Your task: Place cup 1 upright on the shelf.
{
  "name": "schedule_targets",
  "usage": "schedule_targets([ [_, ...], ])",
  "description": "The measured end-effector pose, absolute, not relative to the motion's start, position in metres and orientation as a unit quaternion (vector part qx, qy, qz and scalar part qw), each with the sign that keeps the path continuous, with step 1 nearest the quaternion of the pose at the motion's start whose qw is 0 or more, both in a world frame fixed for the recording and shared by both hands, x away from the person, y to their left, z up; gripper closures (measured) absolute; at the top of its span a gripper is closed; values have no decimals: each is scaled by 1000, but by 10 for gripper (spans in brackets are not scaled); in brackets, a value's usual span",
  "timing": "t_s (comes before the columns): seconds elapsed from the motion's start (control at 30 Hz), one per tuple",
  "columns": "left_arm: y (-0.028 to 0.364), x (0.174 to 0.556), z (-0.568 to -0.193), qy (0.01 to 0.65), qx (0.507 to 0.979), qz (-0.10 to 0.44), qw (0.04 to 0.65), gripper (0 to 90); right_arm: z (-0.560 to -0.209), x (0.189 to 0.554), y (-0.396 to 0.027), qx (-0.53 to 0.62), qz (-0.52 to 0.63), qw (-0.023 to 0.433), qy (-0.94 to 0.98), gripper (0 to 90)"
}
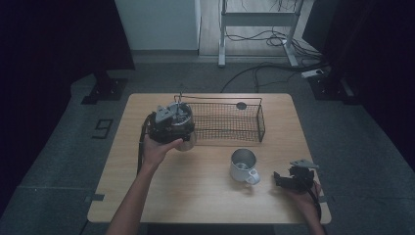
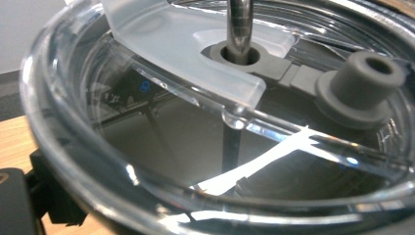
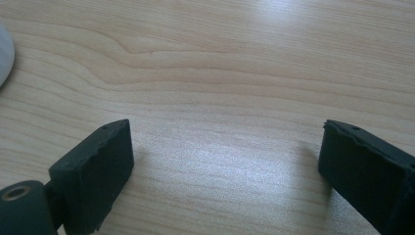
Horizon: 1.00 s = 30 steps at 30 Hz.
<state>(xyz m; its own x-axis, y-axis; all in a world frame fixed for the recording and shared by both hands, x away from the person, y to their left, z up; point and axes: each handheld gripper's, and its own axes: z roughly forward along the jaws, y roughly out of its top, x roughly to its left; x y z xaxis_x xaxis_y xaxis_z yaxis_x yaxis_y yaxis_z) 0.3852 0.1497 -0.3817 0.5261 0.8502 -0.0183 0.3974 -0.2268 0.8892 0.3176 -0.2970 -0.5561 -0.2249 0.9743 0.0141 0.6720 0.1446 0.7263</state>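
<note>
My left gripper (image 1: 182,131) is held up at the left end of a wire basket (image 1: 261,122), shut on a clear lidded cup (image 1: 188,140). In the left gripper view the cup's clear lid (image 2: 161,44) sits right in front of the camera. A metal straw (image 2: 241,24) passes through the lid beside a grey rubber plug (image 2: 362,83). One black jaw shows at the lower left against the cup's wall. My right gripper (image 1: 283,179) rests on the wooden table (image 1: 195,196) at the front right. In its own view the right gripper (image 3: 225,161) stands open over bare wood.
A steel mug (image 1: 243,164) with a white handle stands upright just left of my right gripper. A small dark round thing (image 1: 241,105) lies at the basket's far side. Cables and a desk frame (image 1: 254,22) are on the floor beyond the table.
</note>
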Motion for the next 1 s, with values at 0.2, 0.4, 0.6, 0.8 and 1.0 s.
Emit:
schedule_targets([
  [0.2, 149, 389, -382, 421, 743, 247, 458, 39, -556, 318, -297, 574, 313, 241, 717, 61],
  [0.4, 147, 397, -381, 420, 745, 245, 458, 39, -556, 319, -297, 573, 314, 241, 718, 64],
  [0.6, 142, 404, -378, 415, 744, 246, 463, 40, -556, 319, -297, 573, 315, 242, 717, 68],
  [0.8, 138, 407, -375, 412, 745, 247, 463, 39, -556, 318, -297, 574, 314, 242, 716, 69],
  [1.0, 132, 411, -373, 407, 748, 248, 462, 40, -556, 319, -297, 574, 315, 243, 716, 70],
])
